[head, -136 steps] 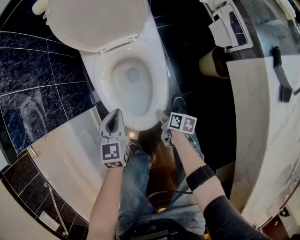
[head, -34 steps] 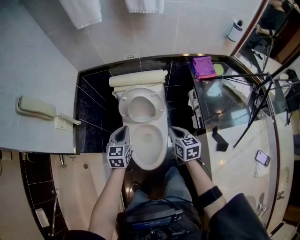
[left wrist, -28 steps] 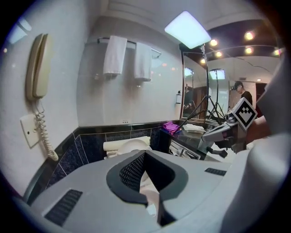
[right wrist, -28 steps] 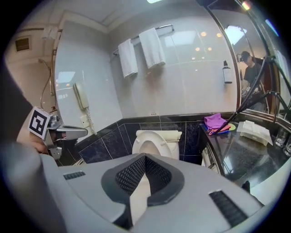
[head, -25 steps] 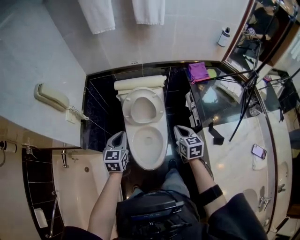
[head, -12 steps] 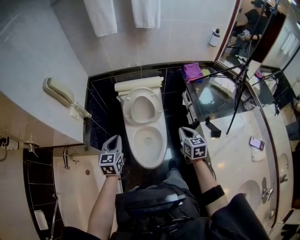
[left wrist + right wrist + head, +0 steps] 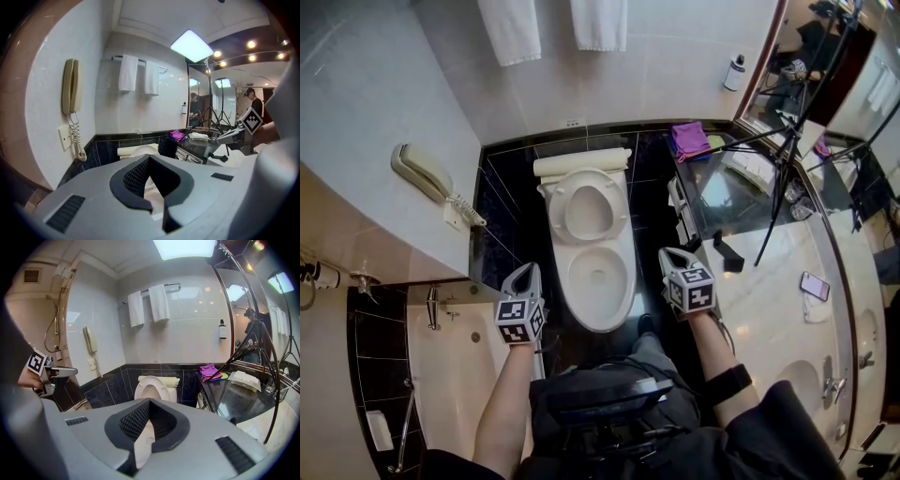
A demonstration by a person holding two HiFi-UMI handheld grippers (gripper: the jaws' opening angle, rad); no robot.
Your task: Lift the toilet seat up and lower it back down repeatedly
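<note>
Step in hand: the toilet seat (image 7: 620, 212) is judged to be due for lowering, since it is seen raised.
Seat's place: it stands upright at the far end of the bowl (image 7: 562, 281), leaned back towards the tank (image 7: 581, 165), in the middle of the scene.
Reach needed: both grippers are held near the person, well short of the seat, so a reach to the far side is called for first.
Contact point: the seat's top edge is best taken from behind, at its middle, so that it is tipped forward evenly on its hinge.
Descent: the seat should be followed all the way down and laid on the bowl's rim, not let go halfway. It looks like smooth, hard plastic and would probably slip off a jaw tip and slam.
Left gripper (image 7: 526, 270): it is held just left of the bowl's near end and apart from it. Its jaws are brought together, and nothing is held or touched.
Right gripper (image 7: 669, 254): it is held just right of the bowl's near end, also apart from it. Its jaws are fully closed and empty. Only the white bowl is seen beyond them.
Side room: the bathtub (image 7: 441, 375) on the left and the counter (image 7: 778, 281) on the right should be kept clear of.
</note>
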